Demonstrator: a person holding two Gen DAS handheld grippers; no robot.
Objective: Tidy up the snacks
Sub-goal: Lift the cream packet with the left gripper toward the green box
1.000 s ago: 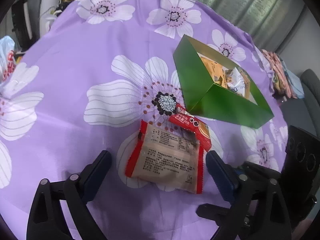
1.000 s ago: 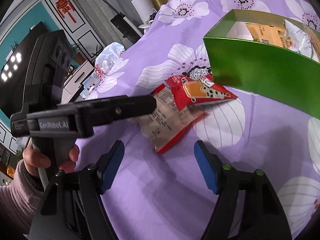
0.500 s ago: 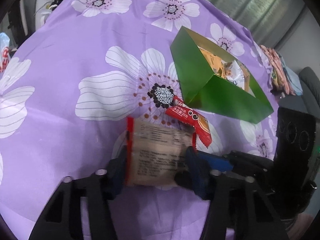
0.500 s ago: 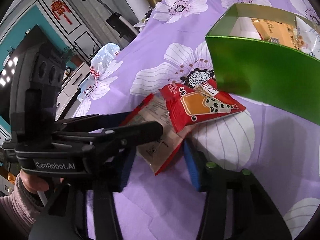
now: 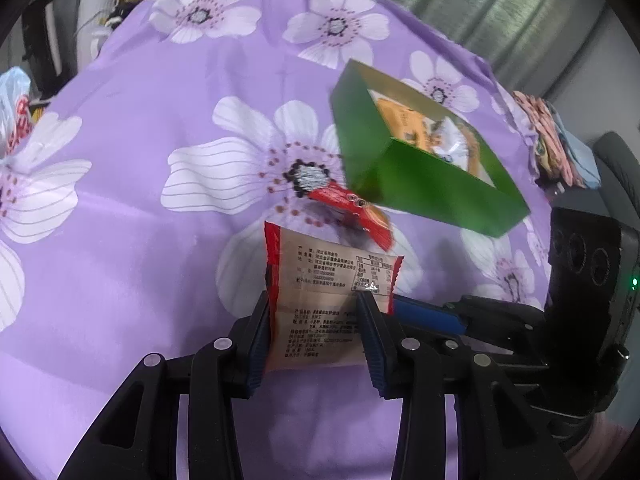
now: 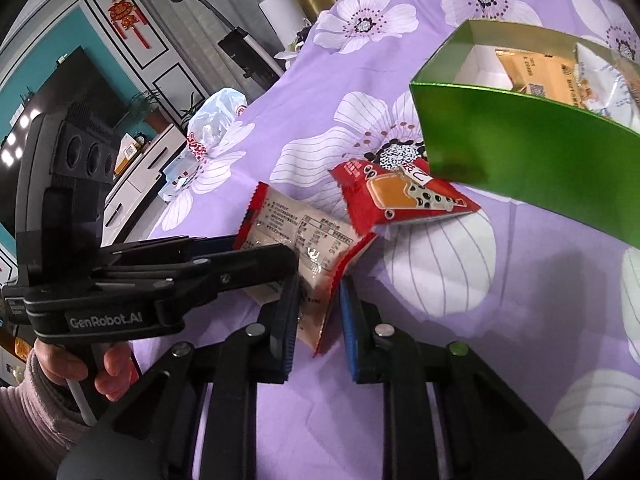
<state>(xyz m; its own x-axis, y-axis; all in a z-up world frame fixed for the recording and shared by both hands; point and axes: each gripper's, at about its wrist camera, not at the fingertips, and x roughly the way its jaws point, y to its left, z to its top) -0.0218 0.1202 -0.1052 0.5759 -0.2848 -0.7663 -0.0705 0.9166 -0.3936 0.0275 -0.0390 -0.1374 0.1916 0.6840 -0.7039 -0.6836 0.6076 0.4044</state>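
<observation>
A purple cloth with white flowers [image 5: 168,216] covers the table, and a green box [image 6: 532,156] stands on it. Behind are a teal wall [image 6: 60,56] and a television [image 6: 76,88]. The left gripper [image 5: 316,332] is closing on the beige snack packet [image 5: 320,300]; the right gripper [image 6: 318,316] is clenched on its corner.

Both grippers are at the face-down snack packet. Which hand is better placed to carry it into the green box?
Left. The left gripper, its jaws closing, squarely pinches the packet. The right gripper only nips the packet's corner. The box lies ahead.
</observation>
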